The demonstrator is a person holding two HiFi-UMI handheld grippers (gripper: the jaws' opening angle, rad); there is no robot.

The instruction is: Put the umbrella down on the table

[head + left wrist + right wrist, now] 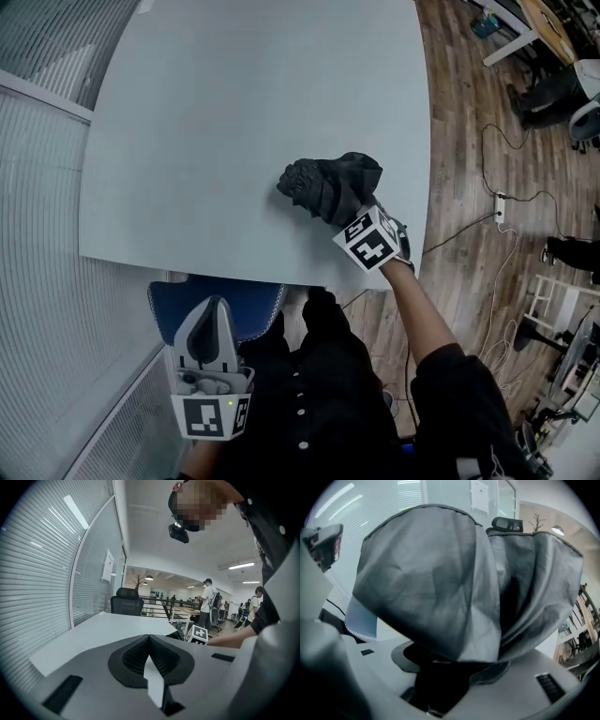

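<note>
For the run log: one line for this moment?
right gripper: shut on umbrella | umbrella: folded, over table near edge | left gripper: shut, empty, off table

**Location: Open-Plan Office**

A large white tabletop [234, 112] stands beside a glass partition with blinds [42, 573]. A black swivel chair [127, 603] sits at its far end. Farther off are desks [187, 613] under ceiling strip lights [241, 566]. To the right, a power strip [500, 208] lies on the wood floor [469, 141].

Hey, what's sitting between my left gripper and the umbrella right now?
In the head view, only the blue chair and a bare strip of table separate the left gripper from the umbrella.
</note>
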